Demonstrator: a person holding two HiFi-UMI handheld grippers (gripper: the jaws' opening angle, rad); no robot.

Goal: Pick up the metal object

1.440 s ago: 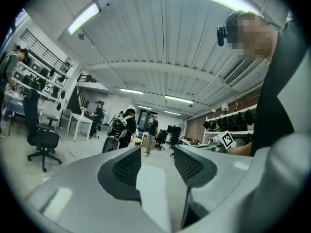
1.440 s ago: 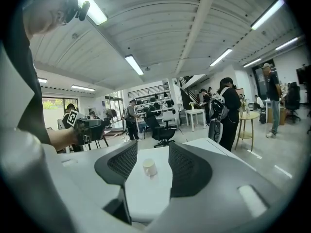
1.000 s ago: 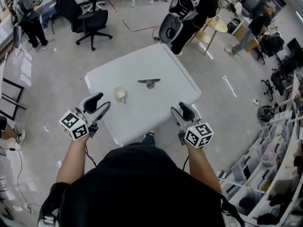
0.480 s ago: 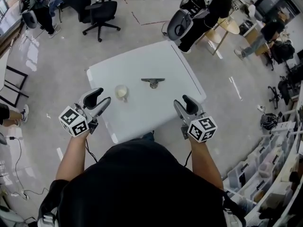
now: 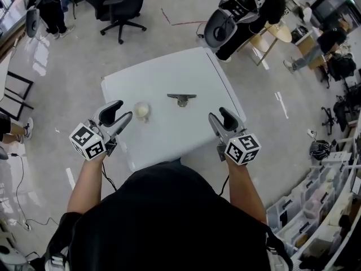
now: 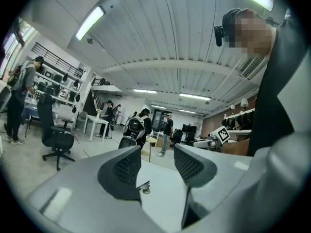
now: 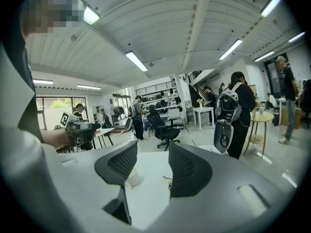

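Cup (image 5: 142,111) near metal object (image 5: 181,99) on table (image 5: 180,66), left tongs (image 5: 126,108) and right tongs (image 5: 217,113) spread

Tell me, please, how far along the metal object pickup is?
Nothing looks done: the metal object lies on the table, untouched. In hand: nothing; the left gripper and right gripper hover open and empty at the near edge. Left: reach it, close on it, lift.

Tabletop (image 5: 186,75) open from right claw (image 5: 219,114) to metal object (image 5: 181,99) | left claw (image 5: 121,110) — pale cup (image 5: 142,110) just ahead
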